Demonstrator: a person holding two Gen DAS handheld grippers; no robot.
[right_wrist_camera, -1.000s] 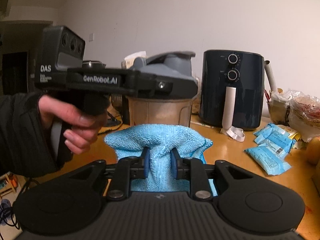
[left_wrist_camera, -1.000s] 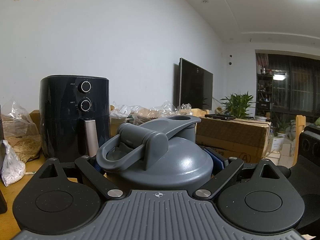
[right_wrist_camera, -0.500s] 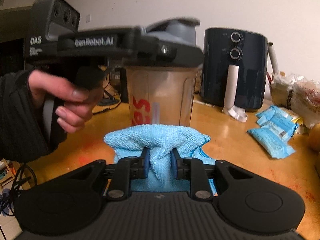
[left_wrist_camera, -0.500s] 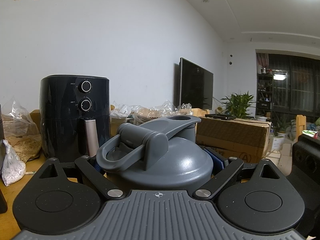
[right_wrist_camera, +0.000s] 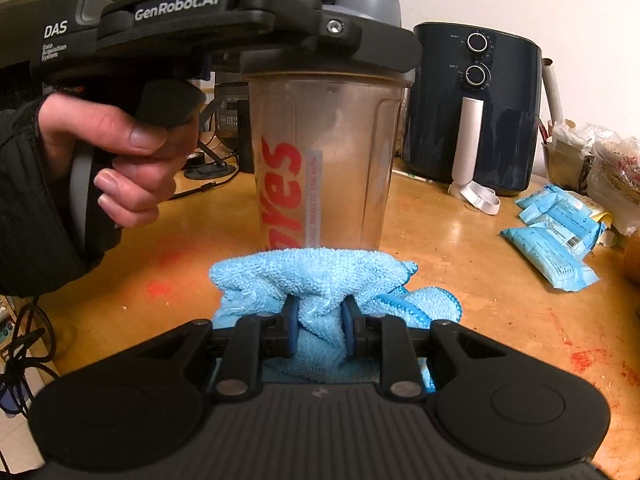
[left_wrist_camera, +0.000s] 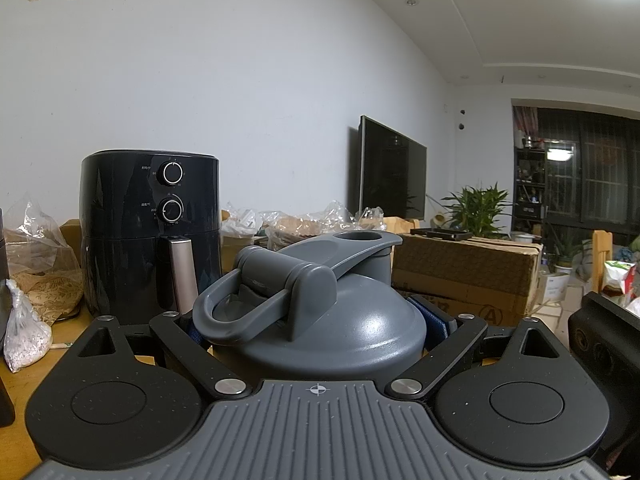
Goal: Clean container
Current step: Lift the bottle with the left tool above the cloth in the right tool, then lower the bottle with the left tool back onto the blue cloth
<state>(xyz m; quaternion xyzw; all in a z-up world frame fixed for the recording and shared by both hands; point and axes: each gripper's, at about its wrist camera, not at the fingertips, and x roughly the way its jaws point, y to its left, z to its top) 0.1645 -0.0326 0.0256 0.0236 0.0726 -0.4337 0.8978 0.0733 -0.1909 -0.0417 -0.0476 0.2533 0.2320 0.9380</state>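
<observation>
With the left gripper (left_wrist_camera: 318,328) clamped on the grey-lidded clear plastic shaker bottle (right_wrist_camera: 324,160), the right gripper (right_wrist_camera: 316,320), pinching a blue microfibre cloth (right_wrist_camera: 316,276), likely must next press it toward 12 o'clock against the wall.

Left gripper (left_wrist_camera: 316,320) clamped on the grey lid (left_wrist_camera: 332,320) of the shaker bottle (right_wrist_camera: 324,160), blue pads pressed to either side, body held level. Left hand (right_wrist_camera: 124,160) wrapped round the pistol grip, index finger curled forward, dark sleeve at the wrist. Right gripper (right_wrist_camera: 316,320) lower and nearer, pointed at the bottle's base, jaws pinched close on a bunched blue cloth (right_wrist_camera: 320,276), fingers level above the table (right_wrist_camera: 480,280).
</observation>
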